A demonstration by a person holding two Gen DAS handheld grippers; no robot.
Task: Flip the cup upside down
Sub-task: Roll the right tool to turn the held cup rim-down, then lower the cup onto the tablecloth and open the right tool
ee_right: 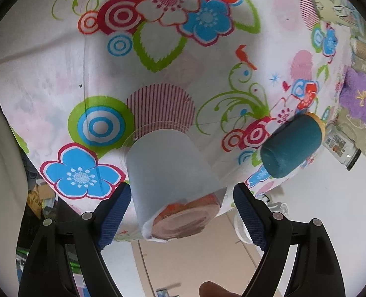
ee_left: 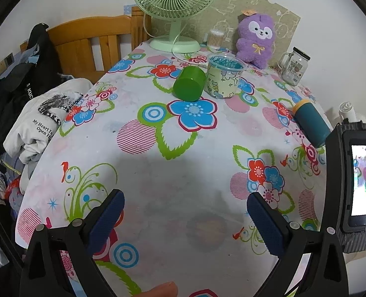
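Observation:
In the right wrist view a frosted translucent cup (ee_right: pixel 168 173) stands mouth-down on the flowered tablecloth (ee_right: pixel 59 74), its orange-tinted base toward the camera. My right gripper (ee_right: pixel 183 208) is open, its blue fingers (ee_right: pixel 116 212) on either side of the cup's base; the left finger is close to the cup wall and the right one stands apart. My left gripper (ee_left: pixel 185 212) is open and empty, low over the near part of the table (ee_left: pixel 158 173). The frosted cup does not show in the left wrist view.
A green cup (ee_left: pixel 189 83) lies on its side beside a clear patterned cup (ee_left: pixel 223 76). A teal bottle (ee_left: pixel 311 123) lies near the right edge, also in the right wrist view (ee_right: pixel 292 146). A fan (ee_left: pixel 175 12), purple plush (ee_left: pixel 256 39), glass jar (ee_left: pixel 294 65), clothes pile (ee_left: pixel 41 123).

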